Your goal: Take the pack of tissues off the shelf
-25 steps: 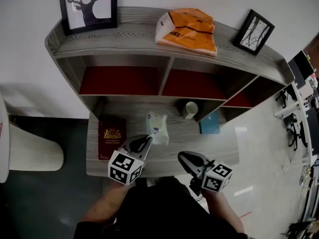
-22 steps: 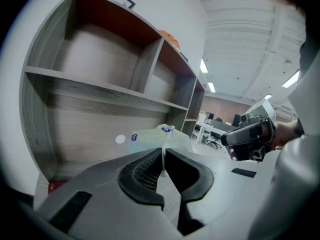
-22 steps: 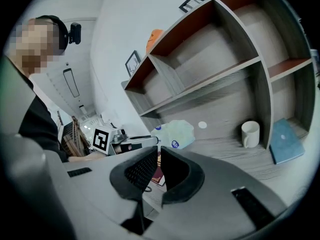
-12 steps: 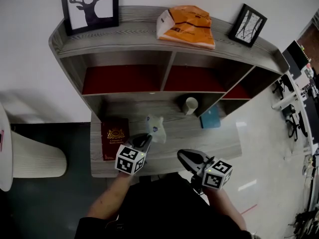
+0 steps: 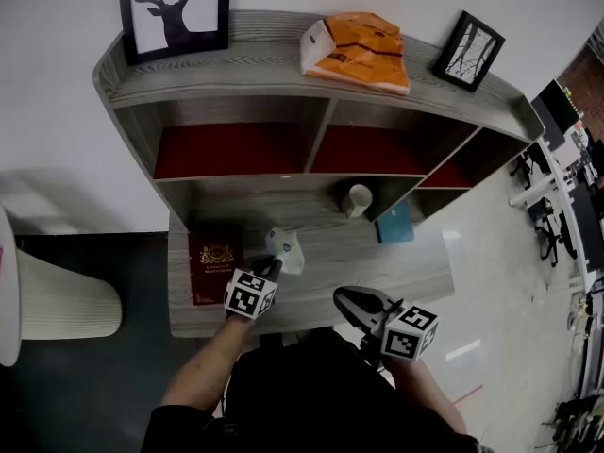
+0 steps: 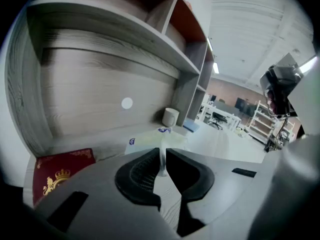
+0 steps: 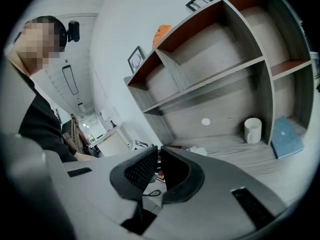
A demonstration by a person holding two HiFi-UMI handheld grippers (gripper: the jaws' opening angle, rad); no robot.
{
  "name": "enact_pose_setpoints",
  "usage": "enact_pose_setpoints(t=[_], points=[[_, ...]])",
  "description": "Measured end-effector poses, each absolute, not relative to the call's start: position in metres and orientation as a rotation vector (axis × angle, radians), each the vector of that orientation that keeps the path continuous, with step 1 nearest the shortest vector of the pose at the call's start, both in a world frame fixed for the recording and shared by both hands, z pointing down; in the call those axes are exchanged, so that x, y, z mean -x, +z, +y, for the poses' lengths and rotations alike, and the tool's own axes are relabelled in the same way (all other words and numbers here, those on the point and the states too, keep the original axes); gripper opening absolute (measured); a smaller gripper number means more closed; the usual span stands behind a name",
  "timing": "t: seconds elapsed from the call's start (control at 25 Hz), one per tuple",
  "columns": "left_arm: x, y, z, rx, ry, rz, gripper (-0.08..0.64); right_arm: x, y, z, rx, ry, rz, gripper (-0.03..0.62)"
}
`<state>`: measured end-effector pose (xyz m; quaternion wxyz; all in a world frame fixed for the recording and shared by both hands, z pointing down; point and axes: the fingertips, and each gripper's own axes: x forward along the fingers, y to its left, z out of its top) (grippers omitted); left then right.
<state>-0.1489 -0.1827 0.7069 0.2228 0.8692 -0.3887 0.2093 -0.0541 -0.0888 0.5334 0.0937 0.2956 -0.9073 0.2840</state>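
The pack of tissues (image 5: 284, 249) hangs from my left gripper (image 5: 271, 266), whose 2 jaws are pinched almost together on a thin fold of its wrapper, low over the front of the table (image 5: 406, 274) and clear of the shelf compartments behind it. From the head view I cannot tell whether the pack's underside already touches the wood. To finish this step well, I judge I should keep the pinch firm, since only a sliver of soft wrapper is caught and the pack could slip or swing, and bring it down level and slowly until the table bears it before I let go. The red book (image 5: 212, 264) lies just beside the pack on my left, so I would set it down a little to the right, where the bare wood runs wide. The mug (image 5: 358, 199) and the blue book (image 5: 394, 223) stand well back under the shelf board (image 5: 283, 179) and are no obstacle. The table's front edge is near my gripper, so the pack should not land too close to me. My right gripper (image 5: 347, 302) hovers near that front edge, its jaws together on nothing.
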Motion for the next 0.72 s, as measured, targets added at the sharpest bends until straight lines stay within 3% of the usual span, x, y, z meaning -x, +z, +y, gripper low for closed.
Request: enact_pose_setpoints(t=[0.04,0.16,0.72], points=[[0.153,0.709,-0.182,-2.375,0.571,-1.089,0.038,0.053,0.533,-0.088,-0.88,0.839,-2.691,0.018],[0.169,0.697,-0.181,-2.322,0.506,-1.153,0.161,0.048,0.531,-0.087,-0.9,0.839,-2.688,0.018],[0.178,0.633,-0.16,-2.382,0.378,-1.215,0.163,0.043,0.523,-0.089,-0.892,0.842,-2.734,0.018]])
